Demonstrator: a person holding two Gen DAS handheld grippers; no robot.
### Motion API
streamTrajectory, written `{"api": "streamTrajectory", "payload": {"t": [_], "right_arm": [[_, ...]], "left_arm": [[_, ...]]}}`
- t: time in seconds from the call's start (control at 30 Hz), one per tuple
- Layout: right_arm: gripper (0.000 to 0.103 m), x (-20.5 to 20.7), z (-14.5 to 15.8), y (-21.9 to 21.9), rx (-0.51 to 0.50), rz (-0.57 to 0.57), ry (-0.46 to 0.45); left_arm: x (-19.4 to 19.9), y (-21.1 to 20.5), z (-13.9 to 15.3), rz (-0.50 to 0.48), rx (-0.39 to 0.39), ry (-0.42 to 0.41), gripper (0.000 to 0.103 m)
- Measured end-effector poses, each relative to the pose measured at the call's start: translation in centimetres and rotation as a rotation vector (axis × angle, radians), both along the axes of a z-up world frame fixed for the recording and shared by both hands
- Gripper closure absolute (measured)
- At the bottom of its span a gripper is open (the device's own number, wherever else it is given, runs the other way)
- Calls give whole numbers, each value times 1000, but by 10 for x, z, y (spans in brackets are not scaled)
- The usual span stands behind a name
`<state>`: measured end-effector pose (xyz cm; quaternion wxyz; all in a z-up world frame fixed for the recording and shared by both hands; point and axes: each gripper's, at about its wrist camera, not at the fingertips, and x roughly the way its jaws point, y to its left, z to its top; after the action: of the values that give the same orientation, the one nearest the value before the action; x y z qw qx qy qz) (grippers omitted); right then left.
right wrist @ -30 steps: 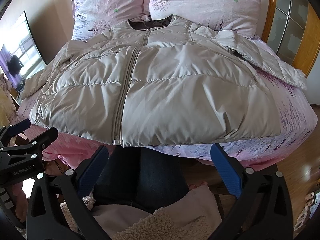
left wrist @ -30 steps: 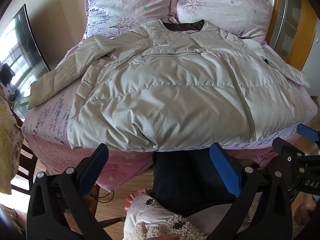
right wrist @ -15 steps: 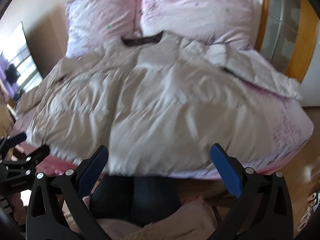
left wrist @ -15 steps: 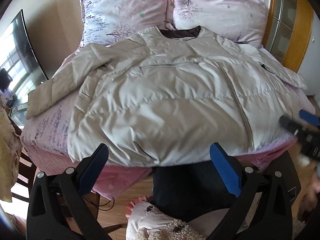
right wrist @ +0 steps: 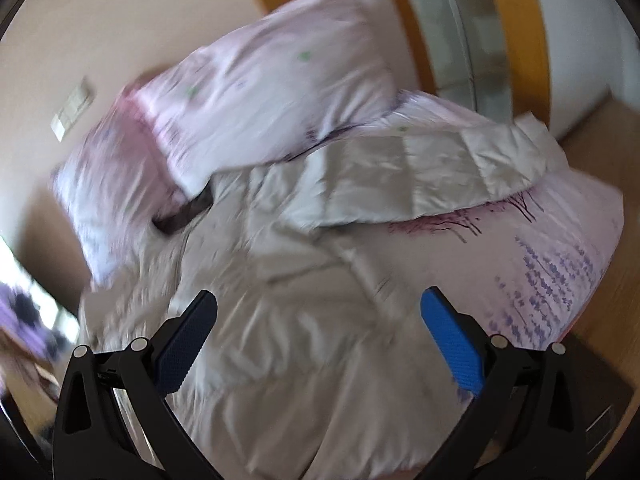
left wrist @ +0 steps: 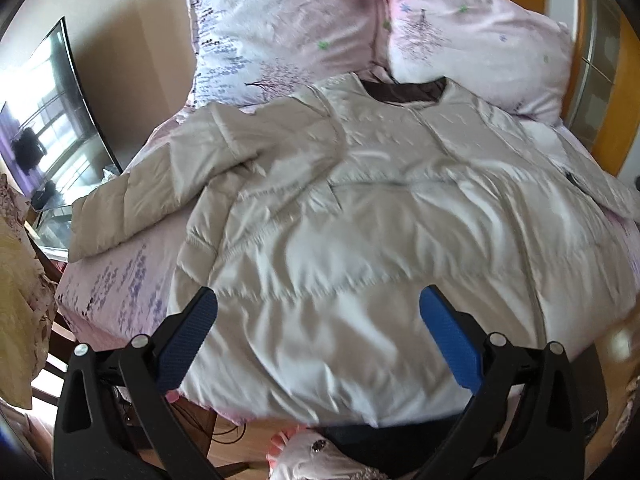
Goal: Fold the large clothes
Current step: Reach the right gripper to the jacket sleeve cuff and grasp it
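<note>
Presently, the left hand-held gripper [left wrist: 318, 332] stands wide, holding nothing, over the near hem of the jacket [left wrist: 360, 240]. The right hand-held gripper [right wrist: 318, 336] is likewise wide and empty, over the jacket's right flank; that view is blurred, so fine detail cannot be confirmed.

The jacket lies front-up across the bed [left wrist: 120, 280], collar at the far end touching the pillows [left wrist: 288, 40]. Its left sleeve [left wrist: 160, 196] is spread out to the left, cuff near the bed's left edge. Its right sleeve [right wrist: 420, 176] is spread out to the right, cuff near the bed's far right corner.

Judgement: no fold is yet made; the step in hand is the approach to a first grasp, probably the sleeves.

Recommendations:
- Take each sleeve near the cuff, pinching both layers; the shiny padded shell looks slippery.
- Carry the sleeves flat across the chest.
- Press trapped air out before the next fold, or the padding may spring back.
</note>
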<state>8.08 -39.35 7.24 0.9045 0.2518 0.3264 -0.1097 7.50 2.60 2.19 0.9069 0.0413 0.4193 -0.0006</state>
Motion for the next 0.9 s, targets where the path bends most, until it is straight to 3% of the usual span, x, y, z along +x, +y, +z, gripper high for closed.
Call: {"api": "streamTrajectory", "payload": {"t": [0.07, 0.2, 0.27, 0.47, 0.6, 0.9], "right_arm": [[1, 8, -8, -30, 81, -60, 0], [3, 18, -23, -83, 207, -179, -11], [21, 24, -35, -112, 282, -246, -2], [32, 39, -73, -166, 503, -402, 47], [35, 44, -84, -183, 532, -480, 57], [51, 40, -92, -217, 478, -616, 69]], "left_arm": [[12, 6, -1, 1, -36, 16, 2], [37, 36, -6, 17, -205, 48, 2], [48, 52, -8, 24, -289, 58, 2], [77, 85, -18, 67, -447, 117, 2], [90, 93, -21, 76, -477, 126, 2], [106, 107, -21, 109, -533, 49, 2]]}}
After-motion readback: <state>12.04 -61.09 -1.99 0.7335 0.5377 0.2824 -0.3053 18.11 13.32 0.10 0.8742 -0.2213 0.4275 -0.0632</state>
